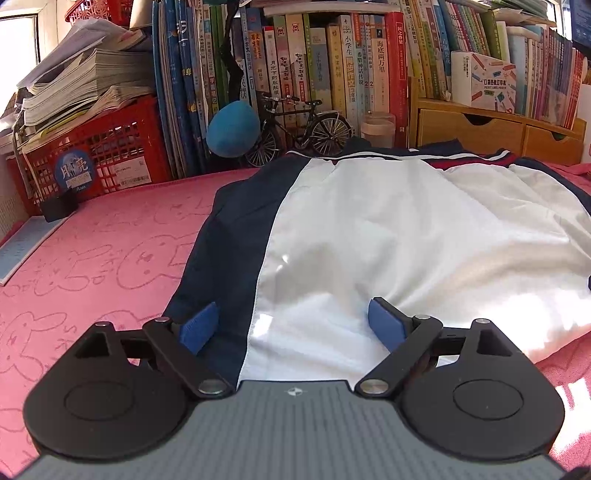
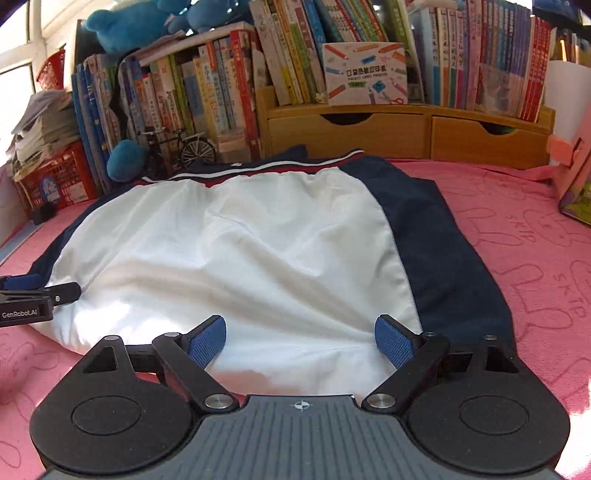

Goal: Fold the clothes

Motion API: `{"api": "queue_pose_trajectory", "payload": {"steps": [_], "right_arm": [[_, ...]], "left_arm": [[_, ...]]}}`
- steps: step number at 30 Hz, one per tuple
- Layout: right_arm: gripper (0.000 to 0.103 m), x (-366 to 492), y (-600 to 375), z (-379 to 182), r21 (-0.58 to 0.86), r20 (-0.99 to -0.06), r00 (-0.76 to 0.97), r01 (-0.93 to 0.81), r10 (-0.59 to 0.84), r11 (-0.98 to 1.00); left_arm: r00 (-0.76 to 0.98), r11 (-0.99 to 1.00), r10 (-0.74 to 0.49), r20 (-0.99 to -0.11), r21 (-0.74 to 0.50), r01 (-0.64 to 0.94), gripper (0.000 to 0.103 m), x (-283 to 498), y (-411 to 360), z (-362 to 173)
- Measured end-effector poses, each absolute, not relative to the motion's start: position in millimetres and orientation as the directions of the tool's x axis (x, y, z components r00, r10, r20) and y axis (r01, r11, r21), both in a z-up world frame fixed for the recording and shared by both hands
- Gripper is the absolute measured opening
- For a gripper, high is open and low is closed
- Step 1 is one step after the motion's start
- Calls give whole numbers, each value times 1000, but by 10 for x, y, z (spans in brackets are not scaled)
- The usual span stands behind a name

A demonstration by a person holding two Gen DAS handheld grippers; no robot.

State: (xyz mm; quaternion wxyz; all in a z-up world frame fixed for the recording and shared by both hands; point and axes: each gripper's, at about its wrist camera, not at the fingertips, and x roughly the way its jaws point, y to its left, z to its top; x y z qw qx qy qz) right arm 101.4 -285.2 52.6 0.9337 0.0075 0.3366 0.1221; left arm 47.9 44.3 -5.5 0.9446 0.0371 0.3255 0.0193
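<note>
White-and-navy jacket flat beneath both spread hand-held grippers, left, right, nothing pinched

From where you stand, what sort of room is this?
Probably a child's bedroom or study: crowded books along the back, a blue plush toy on top, and a pink bunny-print cloth under the jacket.

Surface: pink towel-textured cover with bunny outlines. White-and-navy garment lies spread flat at centre. Red basket at 10 o'clock, model bicycle and blue plush at 12, wooden drawer unit at 1.
</note>
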Motion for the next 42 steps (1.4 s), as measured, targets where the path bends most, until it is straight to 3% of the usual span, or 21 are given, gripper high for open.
{"api": "queue_pose_trajectory", "payload": {"steps": [3,7,11,15,20,27,29,32,36,42], "right_arm": [[75,973,-3177,499,39,-618,769,-175,161,984],[72,945,-3326,533,78,-607,773,-169,181,983],[84,970,-3218,464,44,-614,770,-187,174,981],[98,1000,-3120,434,14,-639,748,-224,181,975],[103,1008,-3092,434,6,-647,740,-237,184,971],[98,904,-3093,625,84,-583,784,-201,212,976],[101,888,-2990,794,118,-534,796,-264,285,957],[102,1007,-2755,856,51,-524,809,-283,267,958],[103,1257,-2593,572,22,-615,749,-296,246,955],[103,1330,-2582,478,25,-643,717,-331,269,943]], "left_arm": [[787,997,59,-614,79,-14,92,480,449,-56],[789,995,74,-610,96,-20,93,476,433,-53],[790,994,87,-607,107,-27,93,463,435,-37],[791,979,190,-581,175,-107,89,377,377,86],[839,987,160,-520,112,-119,89,266,322,435],[825,968,-95,-557,142,207,90,421,-458,604],[820,953,-80,-566,197,229,90,533,-634,539],[788,947,-41,-614,229,227,90,766,-787,382],[727,953,9,-686,227,202,90,1038,-830,158],[680,972,80,-729,209,110,91,1532,-889,104]]}}
